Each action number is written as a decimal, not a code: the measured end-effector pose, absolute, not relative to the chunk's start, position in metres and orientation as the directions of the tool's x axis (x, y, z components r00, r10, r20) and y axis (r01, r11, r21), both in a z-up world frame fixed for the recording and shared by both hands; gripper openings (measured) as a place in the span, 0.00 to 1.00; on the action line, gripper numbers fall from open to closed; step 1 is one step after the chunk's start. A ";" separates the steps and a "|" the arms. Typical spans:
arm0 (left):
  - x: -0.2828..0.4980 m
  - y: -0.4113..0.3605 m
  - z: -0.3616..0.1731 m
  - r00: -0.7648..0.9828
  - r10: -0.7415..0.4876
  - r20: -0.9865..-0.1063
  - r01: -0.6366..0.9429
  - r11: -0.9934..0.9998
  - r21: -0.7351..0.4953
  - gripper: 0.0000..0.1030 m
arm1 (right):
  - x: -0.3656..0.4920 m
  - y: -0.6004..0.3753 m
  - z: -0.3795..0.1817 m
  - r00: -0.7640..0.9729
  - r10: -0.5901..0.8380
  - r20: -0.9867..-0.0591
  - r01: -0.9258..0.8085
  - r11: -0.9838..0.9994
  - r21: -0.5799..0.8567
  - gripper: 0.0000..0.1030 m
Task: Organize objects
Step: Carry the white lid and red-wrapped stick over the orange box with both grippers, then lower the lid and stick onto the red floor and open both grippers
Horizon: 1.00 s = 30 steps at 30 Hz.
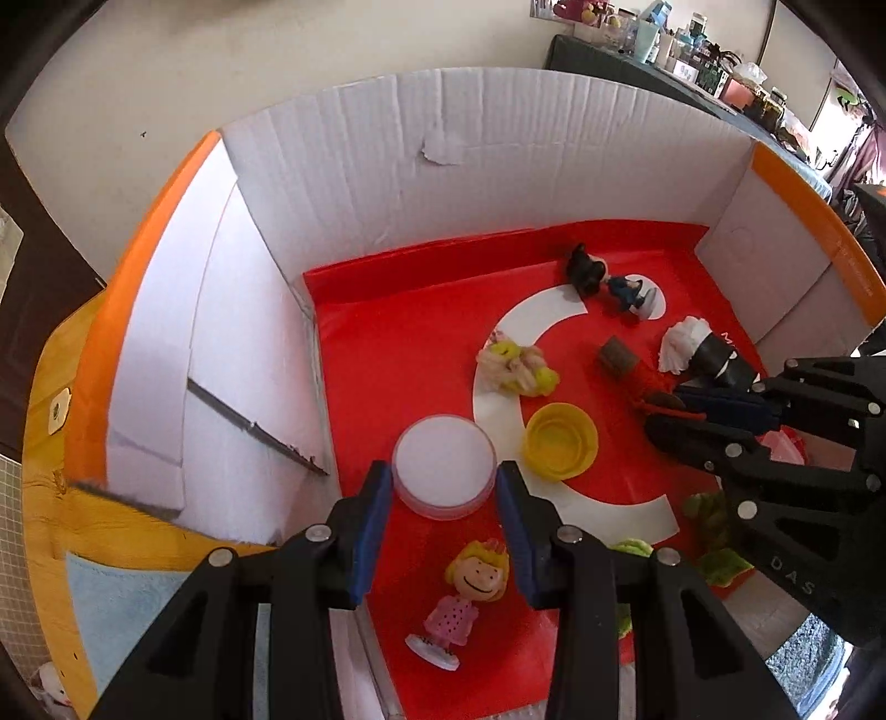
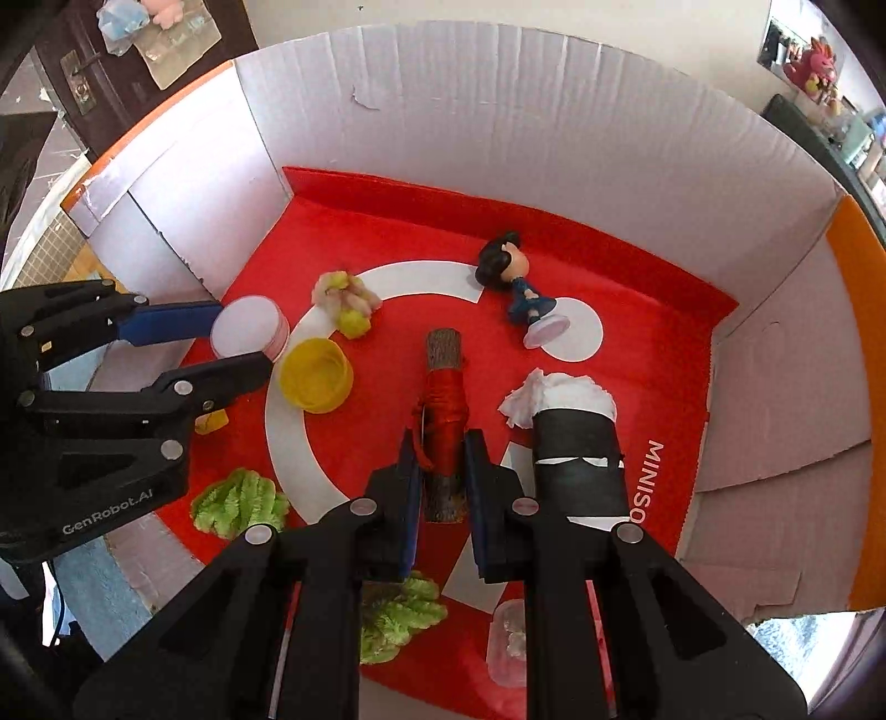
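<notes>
Red-wrapped bark stick [image 2: 443, 410] pinched by right hand-held gripper [image 2: 440, 471]; left hand-held gripper [image 1: 443, 482] clamps white jar [image 1: 443, 465]. Two figurines [image 1: 465, 598], one yellow cap [image 1: 560, 440].

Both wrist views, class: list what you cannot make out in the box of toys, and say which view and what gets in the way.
- Clear packet: right wrist view, half behind the right gripper's finger; contents unreadable.
- Small yellow piece: right wrist view, mostly behind the left gripper.
- Stick with red thread: left wrist view, its near end hidden by the right gripper.
- Shelf items: left wrist view, too small and warped.
</notes>
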<state>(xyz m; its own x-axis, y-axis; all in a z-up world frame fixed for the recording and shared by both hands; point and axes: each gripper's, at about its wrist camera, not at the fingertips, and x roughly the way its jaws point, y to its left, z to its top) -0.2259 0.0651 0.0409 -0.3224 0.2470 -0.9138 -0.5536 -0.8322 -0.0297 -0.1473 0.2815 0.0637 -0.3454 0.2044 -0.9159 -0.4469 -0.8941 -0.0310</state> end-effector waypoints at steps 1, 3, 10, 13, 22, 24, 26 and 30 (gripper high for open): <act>-0.226 0.065 0.041 -0.322 0.248 -0.914 -0.554 -0.832 -0.031 0.39 | -0.147 0.281 0.064 -0.344 0.204 -0.916 -0.448 -0.894 -0.031 0.14; -0.224 0.064 0.042 -0.323 0.246 -0.914 -0.555 -0.831 -0.027 0.39 | -0.144 0.281 0.064 -0.342 0.205 -0.917 -0.447 -0.894 -0.033 0.14; -0.216 0.066 0.042 -0.331 0.239 -0.913 -0.564 -0.826 -0.012 0.39 | -0.130 0.280 0.065 -0.337 0.208 -0.918 -0.446 -0.894 -0.039 0.14; -0.214 0.068 0.042 -0.330 0.240 -0.913 -0.564 -0.825 -0.013 0.40 | -0.123 0.281 0.066 -0.338 0.206 -0.918 -0.448 -0.893 -0.035 0.14; -0.207 0.069 0.044 -0.328 0.249 -0.911 -0.559 -0.829 -0.025 0.40 | -0.101 0.281 0.068 -0.336 0.204 -0.920 -0.464 -0.885 -0.027 0.14; -0.210 0.055 0.037 -0.328 0.254 -0.910 -0.560 -0.828 -0.030 0.41 | -0.096 0.281 0.069 -0.340 0.196 -0.920 -0.466 -0.885 -0.016 0.14; -0.206 0.055 0.037 -0.327 0.259 -0.909 -0.561 -0.827 -0.033 0.42 | -0.090 0.282 0.069 -0.344 0.190 -0.919 -0.470 -0.883 -0.007 0.14; -0.200 0.053 0.038 -0.330 0.263 -0.907 -0.562 -0.826 -0.035 0.43 | -0.079 0.284 0.070 -0.349 0.182 -0.919 -0.472 -0.882 0.005 0.14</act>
